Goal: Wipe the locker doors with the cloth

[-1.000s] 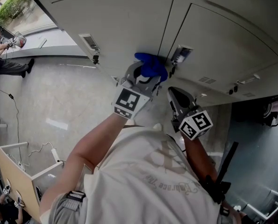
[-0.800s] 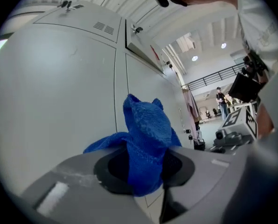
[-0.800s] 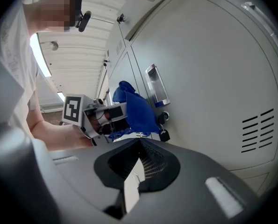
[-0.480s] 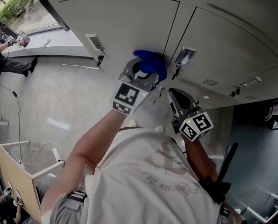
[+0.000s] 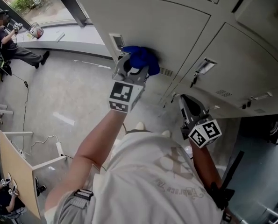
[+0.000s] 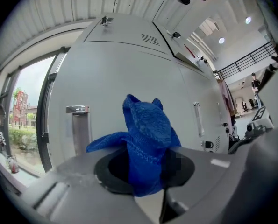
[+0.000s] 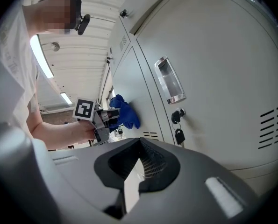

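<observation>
My left gripper (image 5: 135,65) is shut on a bunched blue cloth (image 5: 141,57) and holds it against a grey locker door (image 5: 176,27), just right of that door's recessed handle (image 5: 116,42). In the left gripper view the cloth (image 6: 146,134) sticks up out of the jaws in front of the door (image 6: 129,73). My right gripper (image 5: 185,101) hangs lower at the right, shut and holding nothing, a little off the lockers. From the right gripper view I see its closed jaws (image 7: 139,146), the cloth (image 7: 124,113) and the left gripper (image 7: 106,119) further along the locker row.
A key (image 7: 179,135) hangs in the lock under a handle (image 7: 169,80) close to the right gripper. A person (image 5: 10,43) sits by the window at far left. A wooden board (image 5: 17,171) and cables lie on the floor. A dark opening (image 5: 269,125) is at right.
The left gripper has carried the cloth up and to the left, from the seam between two doors onto the left door beside its handle. The right gripper has barely moved.
</observation>
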